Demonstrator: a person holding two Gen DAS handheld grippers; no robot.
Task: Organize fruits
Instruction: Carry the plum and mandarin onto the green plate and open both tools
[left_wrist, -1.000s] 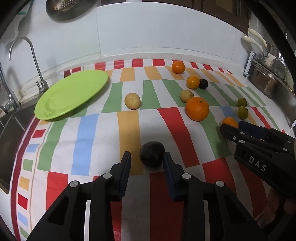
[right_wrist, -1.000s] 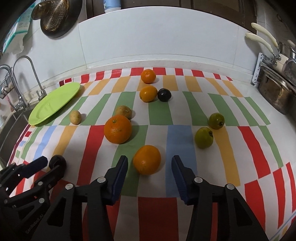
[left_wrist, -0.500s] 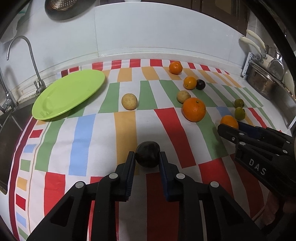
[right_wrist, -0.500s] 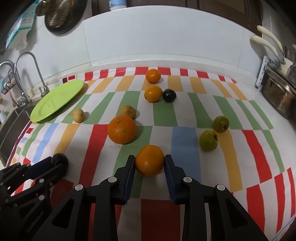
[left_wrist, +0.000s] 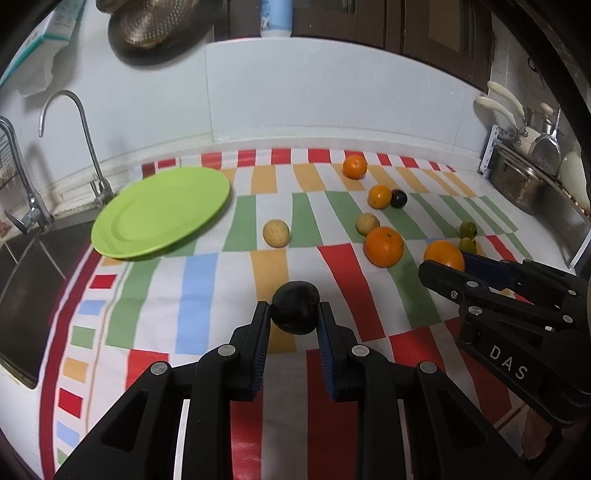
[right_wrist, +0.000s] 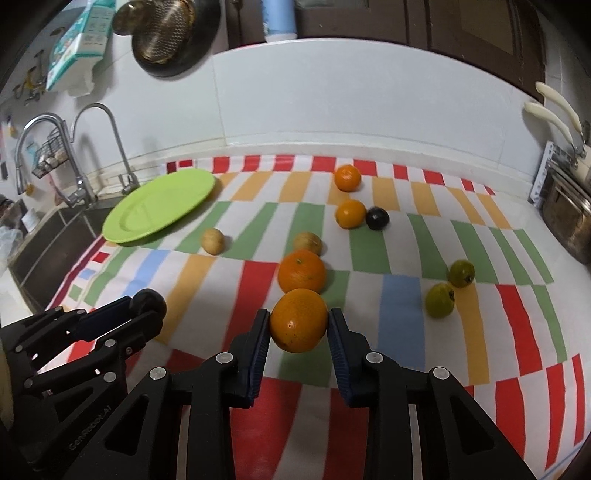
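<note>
My left gripper (left_wrist: 294, 314) is shut on a dark round fruit (left_wrist: 295, 308) and holds it just above the striped cloth; it also shows in the right wrist view (right_wrist: 148, 302). My right gripper (right_wrist: 298, 323) is shut on an orange (right_wrist: 298, 320), lifted off the cloth; the orange shows in the left wrist view (left_wrist: 443, 254). A green plate (left_wrist: 160, 212) lies empty at the back left, also in the right wrist view (right_wrist: 159, 205). Other fruits lie on the cloth: a large orange (right_wrist: 301, 270), two small oranges (right_wrist: 347, 177) (right_wrist: 350, 213), a dark plum (right_wrist: 377, 218), two tan fruits (right_wrist: 212, 240) (right_wrist: 307, 243), two green fruits (right_wrist: 439, 300) (right_wrist: 461, 273).
A sink (left_wrist: 26, 273) with taps (left_wrist: 86, 136) lies left of the cloth. Steel pots (left_wrist: 517, 182) stand at the right edge. A white backsplash wall (left_wrist: 332, 92) runs behind the counter.
Both grippers closed on their fruits, the left on the dark fruit and the right on the orange, and both have lifted slightly off the cloth.
</note>
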